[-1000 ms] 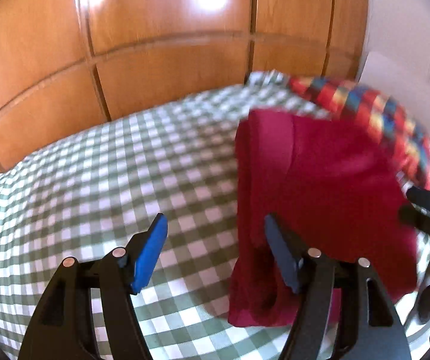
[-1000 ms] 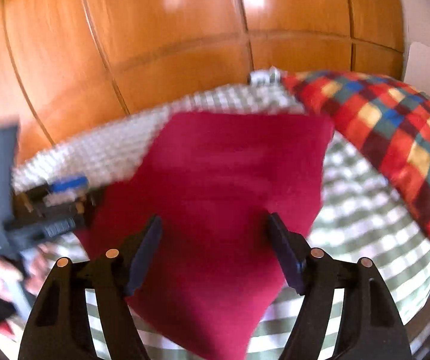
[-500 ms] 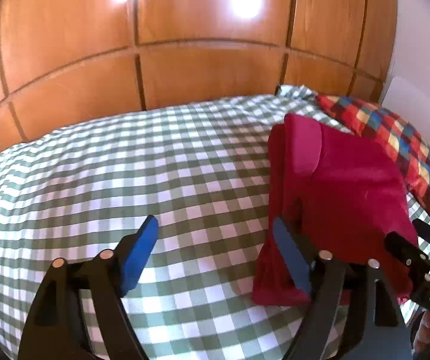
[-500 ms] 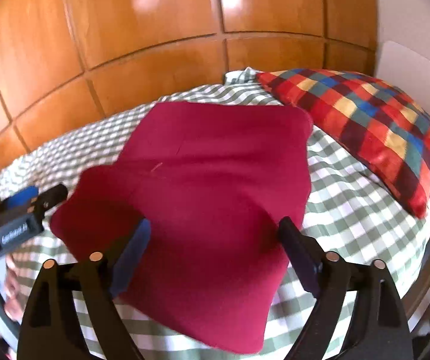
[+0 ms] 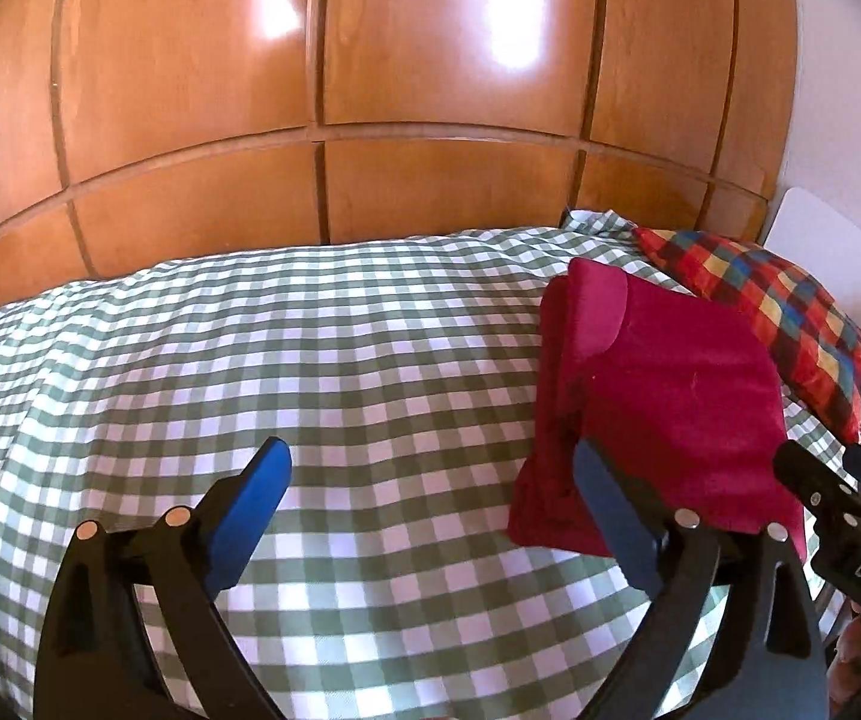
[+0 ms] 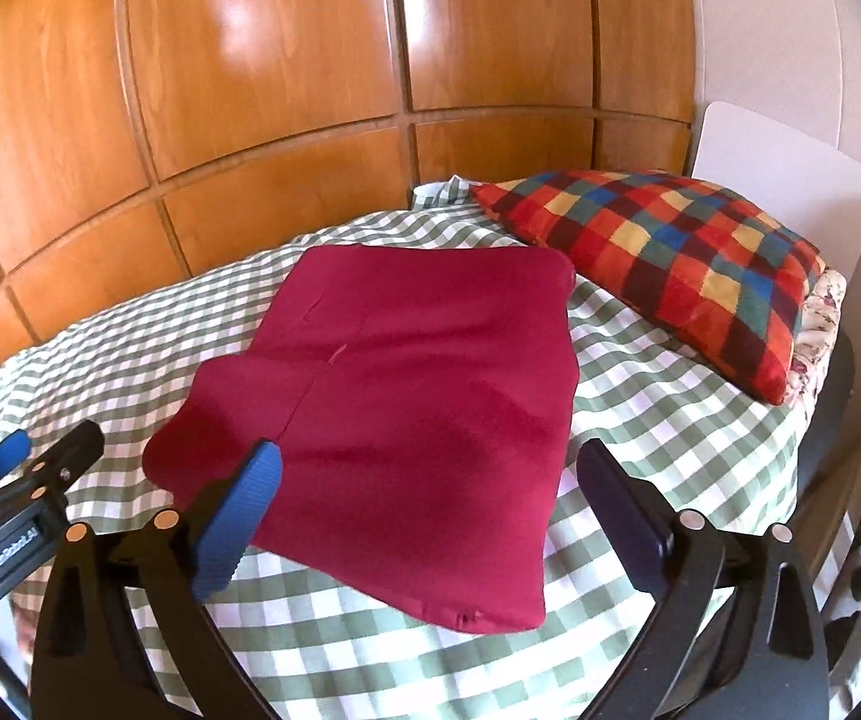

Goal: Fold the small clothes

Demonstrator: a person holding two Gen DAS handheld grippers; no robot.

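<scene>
Currently: red garment (image 6: 406, 396), folded, flat on the bed (image 5: 286, 360) near the pillow (image 6: 670, 258); your left gripper (image 5: 430, 504) and right gripper (image 6: 430, 498), fingers just spread wide and empty, leave it released.

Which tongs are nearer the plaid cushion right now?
Right. The right tongs hang open over the folded red garment, with the plaid cushion just beyond. The left tongs stand open at the garment's far side, over the checked bedspread.
</scene>
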